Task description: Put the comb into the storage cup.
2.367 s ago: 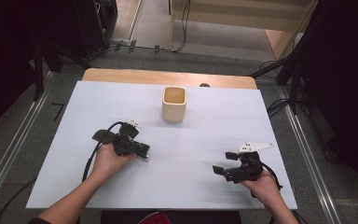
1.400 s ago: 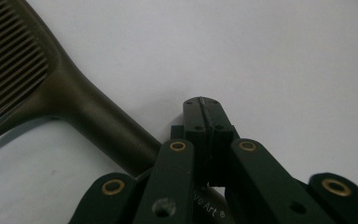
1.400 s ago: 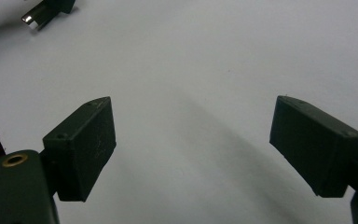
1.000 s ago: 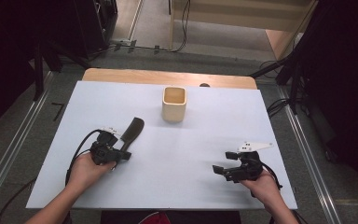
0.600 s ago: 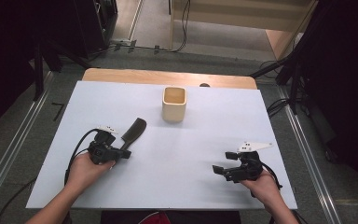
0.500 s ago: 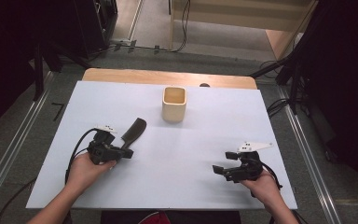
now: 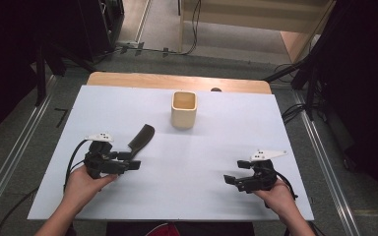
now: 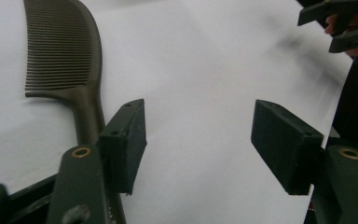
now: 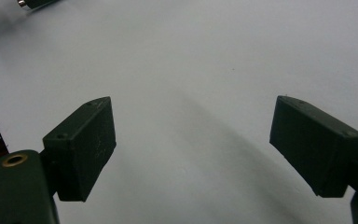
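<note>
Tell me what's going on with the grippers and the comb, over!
Left gripper just opened, nothing between its jaws. Right gripper open, nothing in it. Comb flat on the table, beside the left gripper. Cup stands farther back, nothing in the way.

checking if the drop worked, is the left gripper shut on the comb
No, in the left gripper view the left gripper stands wide open, its jaws having just been opening, and the comb lies flat on the table beside one jaw.
</note>
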